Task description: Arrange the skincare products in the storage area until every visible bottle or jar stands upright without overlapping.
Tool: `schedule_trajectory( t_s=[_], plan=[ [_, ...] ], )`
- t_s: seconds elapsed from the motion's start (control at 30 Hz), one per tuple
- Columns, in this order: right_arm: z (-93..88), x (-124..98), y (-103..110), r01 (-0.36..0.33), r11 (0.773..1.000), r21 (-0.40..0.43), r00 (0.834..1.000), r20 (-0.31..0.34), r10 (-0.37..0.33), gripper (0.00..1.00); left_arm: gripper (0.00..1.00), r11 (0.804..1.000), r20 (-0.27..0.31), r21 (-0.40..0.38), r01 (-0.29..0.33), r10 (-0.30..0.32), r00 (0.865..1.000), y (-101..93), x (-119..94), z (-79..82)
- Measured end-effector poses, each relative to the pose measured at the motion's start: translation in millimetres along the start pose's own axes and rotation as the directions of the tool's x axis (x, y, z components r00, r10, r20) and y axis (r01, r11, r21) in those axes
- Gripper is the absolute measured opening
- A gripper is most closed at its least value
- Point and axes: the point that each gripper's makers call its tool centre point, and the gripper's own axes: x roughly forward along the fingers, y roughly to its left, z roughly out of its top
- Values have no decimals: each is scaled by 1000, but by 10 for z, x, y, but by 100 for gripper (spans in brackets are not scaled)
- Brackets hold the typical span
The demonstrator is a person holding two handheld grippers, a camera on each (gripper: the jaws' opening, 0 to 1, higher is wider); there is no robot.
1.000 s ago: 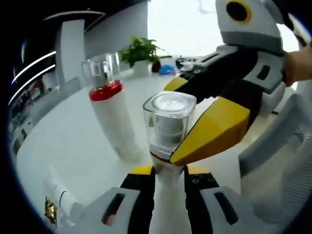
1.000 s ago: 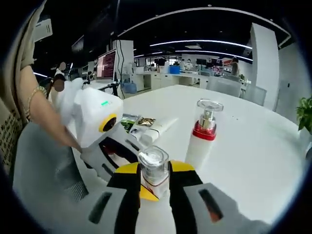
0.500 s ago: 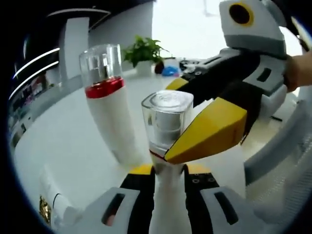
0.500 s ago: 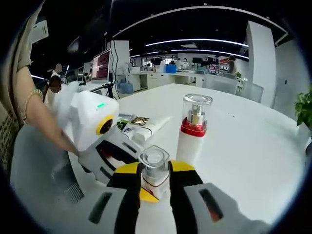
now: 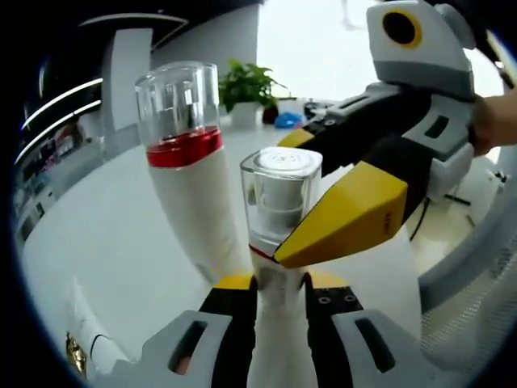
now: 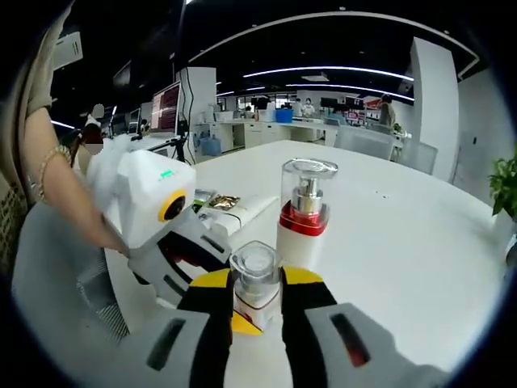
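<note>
- A small white pump bottle with a clear square cap (image 5: pixel 279 210) sits in the middle of both views, held above a round white table (image 5: pixel 105 242).
- The left gripper (image 5: pixel 275 287), with yellow-tipped black jaws, is clamped on the small bottle's lower body, one jaw on each side.
- The right gripper (image 6: pixel 254 283) is clamped on the same small bottle, its jaws pressing just below the clear cap; in the left gripper view it reaches in from the right, one yellow tip against the bottle's neck.
- A taller white pump bottle with a red band and clear round cap (image 6: pixel 303 214) stands upright on the table just beyond the small bottle, looking very near it in both views.
- A white squeeze tube (image 6: pixel 246 210) lies flat on the table farther to the left, beside some dark and gold sachets (image 6: pixel 218 200).
- A person's hand with a bracelet (image 6: pixel 56 174) holds the left gripper at the left edge of the right gripper view.
- Risk: the small bottle is close to the tall one, so pushing it farther could knock the tall bottle over.
- Risk: two grippers hold one bottle, so if they pull unevenly the clear cap may pop off or the bottle may twist and slip.
- Risk: letting go before the base rests flat on the table would probably tip it.
- The tube is not yet upright, so the task looks unfinished.
</note>
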Motion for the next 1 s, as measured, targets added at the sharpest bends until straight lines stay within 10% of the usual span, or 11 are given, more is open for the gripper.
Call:
schedule_trajectory(
  t_s=[1.0],
  plan=[
    [13,53,-71,-31,999,-33,1000,-4,31,22,20,1000,-14,-14,-8,8,1000,68,60,22]
  ],
)
